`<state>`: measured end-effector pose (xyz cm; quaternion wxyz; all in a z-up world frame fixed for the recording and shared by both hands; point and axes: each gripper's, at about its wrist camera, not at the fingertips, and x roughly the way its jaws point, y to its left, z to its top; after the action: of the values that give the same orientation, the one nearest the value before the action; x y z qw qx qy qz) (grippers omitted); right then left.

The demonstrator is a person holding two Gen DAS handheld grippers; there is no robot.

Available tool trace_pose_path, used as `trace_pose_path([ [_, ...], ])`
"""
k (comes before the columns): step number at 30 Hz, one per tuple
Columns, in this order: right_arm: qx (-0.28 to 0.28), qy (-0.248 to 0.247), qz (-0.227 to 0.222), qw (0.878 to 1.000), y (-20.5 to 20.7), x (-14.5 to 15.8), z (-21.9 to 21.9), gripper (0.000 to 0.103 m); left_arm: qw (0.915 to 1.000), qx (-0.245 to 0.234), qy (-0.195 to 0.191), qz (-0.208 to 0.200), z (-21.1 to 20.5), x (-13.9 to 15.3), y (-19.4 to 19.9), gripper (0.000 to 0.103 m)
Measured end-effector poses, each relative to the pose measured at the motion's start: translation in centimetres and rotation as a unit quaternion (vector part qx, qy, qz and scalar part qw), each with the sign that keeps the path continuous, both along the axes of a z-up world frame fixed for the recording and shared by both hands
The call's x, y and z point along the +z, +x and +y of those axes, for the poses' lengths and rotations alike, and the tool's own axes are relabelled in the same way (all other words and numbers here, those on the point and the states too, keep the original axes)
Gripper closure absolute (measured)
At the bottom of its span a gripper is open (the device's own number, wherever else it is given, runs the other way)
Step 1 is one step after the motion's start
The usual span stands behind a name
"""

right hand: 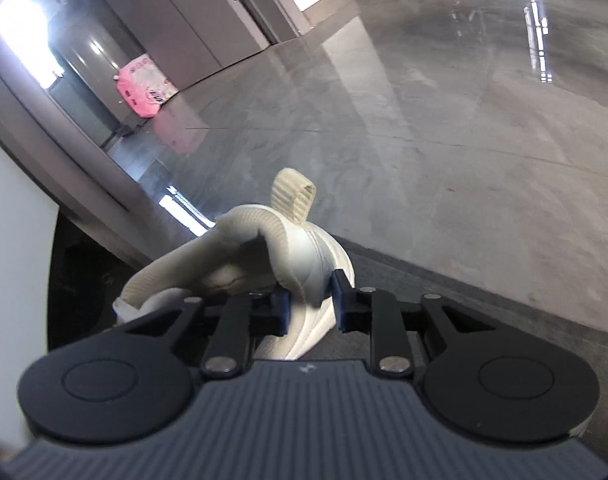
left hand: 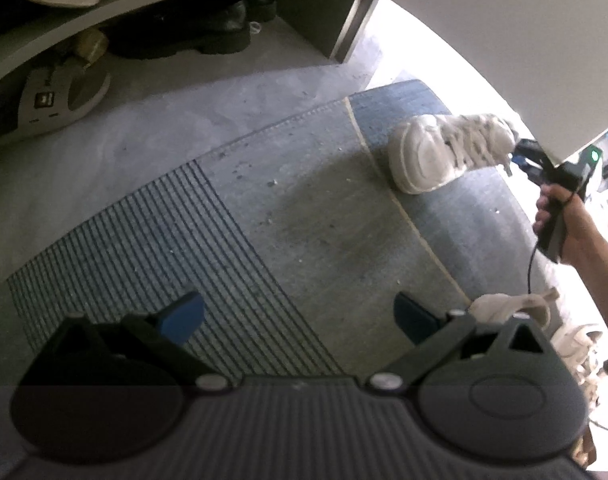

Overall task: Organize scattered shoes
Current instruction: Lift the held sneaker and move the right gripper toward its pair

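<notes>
My right gripper (right hand: 310,300) clamps the white sneaker's (right hand: 304,252) heel collar. Only the left view shows my left gripper (left hand: 299,312) spread wide over the doormat (left hand: 263,200), and the shoe rack (left hand: 143,4)

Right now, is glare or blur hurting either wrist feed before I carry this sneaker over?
Left wrist view: daylight blows out the right edge behind the white sneaker; the shoe rack sits dark and soft. Right wrist view: glare streaks on the polished floor, but the right gripper on the heel is sharp.
</notes>
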<state>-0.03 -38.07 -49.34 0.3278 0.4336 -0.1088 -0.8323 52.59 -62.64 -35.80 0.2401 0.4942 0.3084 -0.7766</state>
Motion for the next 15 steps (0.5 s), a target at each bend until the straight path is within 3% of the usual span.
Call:
trace_pose_path([
  [8, -0.038, 0.03, -0.032, 0.998, 1.6, 0.8, 5.3, 0.079, 0.9998, -0.02, 0.004, 0.007, 0.6, -0.2, -1.5, 0.001],
  [15, -0.02, 0.037, -0.088, 0.995, 4.4, 1.1, 10.3, 0.079, 0.999, -0.043, 0.007, 0.005, 1.2, -0.9, -2.6, 0.001],
])
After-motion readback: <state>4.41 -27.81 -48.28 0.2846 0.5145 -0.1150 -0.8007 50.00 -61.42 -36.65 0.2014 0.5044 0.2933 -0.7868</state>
